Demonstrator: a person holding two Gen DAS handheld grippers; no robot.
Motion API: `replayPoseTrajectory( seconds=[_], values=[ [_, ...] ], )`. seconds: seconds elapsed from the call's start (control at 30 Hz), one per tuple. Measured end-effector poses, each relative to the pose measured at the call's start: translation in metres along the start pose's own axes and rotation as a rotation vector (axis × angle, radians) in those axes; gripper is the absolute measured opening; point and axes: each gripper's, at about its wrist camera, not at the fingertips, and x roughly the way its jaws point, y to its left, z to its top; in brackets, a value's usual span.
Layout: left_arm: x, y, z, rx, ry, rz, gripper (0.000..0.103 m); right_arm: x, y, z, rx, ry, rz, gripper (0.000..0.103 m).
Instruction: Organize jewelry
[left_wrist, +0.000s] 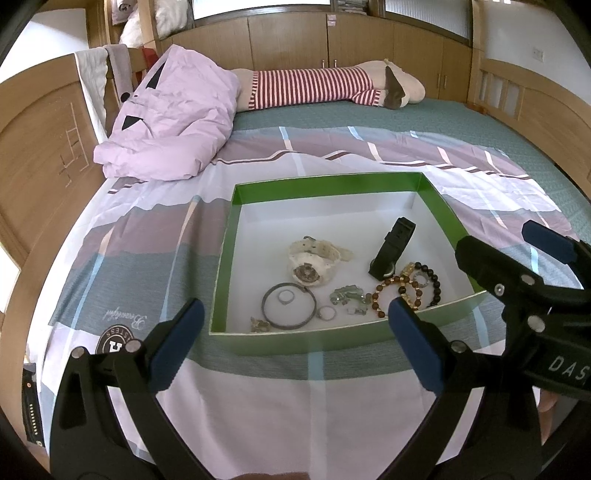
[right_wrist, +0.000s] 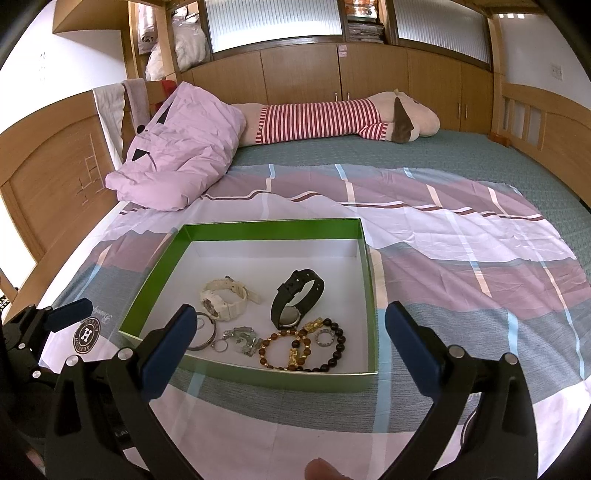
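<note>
The jewelry lies in the near half of a shallow green box (right_wrist: 255, 378) with a white floor, set on the striped sheet (right_wrist: 461, 258) of a bed. Toward the left sits a white watch (right_wrist: 225, 301), with a metal bangle (right_wrist: 201, 332) just near of it and a small ring (right_wrist: 218, 346) beside that; a cluster of silvery charms (right_wrist: 242, 338) lies in the middle. To the right stands a black watch (right_wrist: 295, 299), its strap looped up and its long axis running from near to far, and just near of it the amber bead bracelet (right_wrist: 286, 350) overlaps the dark bead bracelet (right_wrist: 332, 350), both close against the near wall of the box. The far half of the box is bare. Both tongs hover over the sheet, short of the near wall, touching nothing. The right tongs (right_wrist: 288, 343) are spread wide and empty, and seen along their fingers the bead bracelets and black watch fall almost squarely between them, straight ahead and down. The left tongs (left_wrist: 295, 332) are likewise spread wide and empty, lined up with the bangle and rings at the near left of the box. So the right hand looks the nearer one for the beads and black watch, the left for the bangle and white watch. Beyond the box lie a lilac duvet (right_wrist: 177, 155) at the far left and a striped plush toy (right_wrist: 332, 118) along the far edge of the bed.
</note>
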Motion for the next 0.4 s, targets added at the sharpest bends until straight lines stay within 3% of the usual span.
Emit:
replayPoseTrajectory(
  seconds=[0.3,0.4],
  values=[
    [0.0,0.002,0.0,0.0,0.009,0.016,0.101,-0.002,0.0,0.0,0.004,-0.004,0.001,0.102],
    [-0.008,0.015,0.001,-0.01,-0.011,0.042,0.101,-0.005,-0.019,0.006,0.04,-0.006,0.034,0.102]
  ],
)
